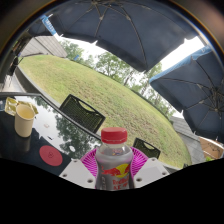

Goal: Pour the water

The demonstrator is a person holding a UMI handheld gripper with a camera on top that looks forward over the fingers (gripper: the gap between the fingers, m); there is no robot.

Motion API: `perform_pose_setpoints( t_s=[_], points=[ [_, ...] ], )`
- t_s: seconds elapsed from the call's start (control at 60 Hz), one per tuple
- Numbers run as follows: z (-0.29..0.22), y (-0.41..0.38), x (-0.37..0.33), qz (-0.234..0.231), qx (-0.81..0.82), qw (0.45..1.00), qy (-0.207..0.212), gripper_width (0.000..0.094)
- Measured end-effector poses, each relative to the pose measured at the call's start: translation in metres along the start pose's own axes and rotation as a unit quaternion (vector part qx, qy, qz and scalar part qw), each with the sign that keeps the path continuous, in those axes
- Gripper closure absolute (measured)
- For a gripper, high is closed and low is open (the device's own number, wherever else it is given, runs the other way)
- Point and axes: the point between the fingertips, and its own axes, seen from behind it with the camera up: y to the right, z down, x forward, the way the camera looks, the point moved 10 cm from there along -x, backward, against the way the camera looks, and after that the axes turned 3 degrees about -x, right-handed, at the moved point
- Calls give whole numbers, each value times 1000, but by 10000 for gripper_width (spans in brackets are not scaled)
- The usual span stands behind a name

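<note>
A clear plastic bottle [114,168] with a red cap and a red-and-yellow label stands upright between my gripper's [115,172] fingers. Both magenta pads [90,160] press against its sides, so the gripper is shut on it. The bottle is lifted over a glass table [62,130]. A pale yellow cup [24,120] stands on the table far to the left of the bottle. A red round lid or coaster [50,155] lies on the glass nearer the fingers, left of the bottle.
Dark chairs [82,111] stand beyond the table's far side. A lawn [95,85] with trees lies behind. A large dark parasol [130,25] spans overhead, with a second one to the right.
</note>
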Motion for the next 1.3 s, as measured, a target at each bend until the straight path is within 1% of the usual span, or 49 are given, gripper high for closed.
perform_pose_setpoints(
  t_s=[0.083,0.1,0.117,0.183,0.233,0.25,0.333,0.35,0.367,0.417,0.467,0.517,0.567,0.617,0.683,0.717,0.767,0.783,0.8,0.867,0.883,0.9,0.967,1.0,1.05,1.067,1.083,1.133,1.167,1.183,1.233,1.3],
  points=[
    [-51,-24,14,5,-156,987,30,568],
    [-68,-35,13,7,-185,982,35,568],
    [-67,-38,19,5,-214,976,39,569],
    [-98,-69,37,2,-337,939,60,565],
    [-124,-103,48,5,-427,901,73,566],
    [-116,-102,49,6,-446,892,73,568],
    [-127,-137,67,11,-576,813,88,569],
    [-136,-160,79,12,-606,790,94,569],
    [-130,-149,66,11,-620,778,96,569],
    [-128,-163,74,11,-672,733,103,569],
    [-127,-178,75,14,-705,700,108,568],
    [-125,-189,78,10,-739,663,123,569],
    [-127,-202,83,22,-769,624,135,566],
    [-125,-195,74,26,-776,615,136,564],
    [-121,-188,79,20,-772,622,126,562],
    [-119,-183,79,20,-761,637,119,564],
    [-123,-177,80,21,-741,660,120,564],
    [-122,-175,93,23,-737,665,119,561],
    [-130,-170,81,22,-716,687,121,558],
    [-142,-154,83,19,-617,779,112,559],
    [-143,-151,93,21,-598,794,106,559],
    [-144,-137,79,18,-559,822,108,559],
    [-148,-122,78,3,-394,915,90,561],
    [-147,-114,79,-5,-309,948,83,552],
    [-143,-102,72,-18,-170,982,78,549],
    [-139,-108,88,-13,-141,988,69,552],
    [-137,-95,78,-13,-102,992,71,551],
    [-126,-88,74,-15,34,997,63,550],
    [-117,-102,78,-30,125,991,46,552],
    [-113,-94,84,-39,159,986,36,553],
    [-91,-103,79,-62,250,966,13,551],
    [-71,-109,84,-89,325,942,3,551]
  ],
)
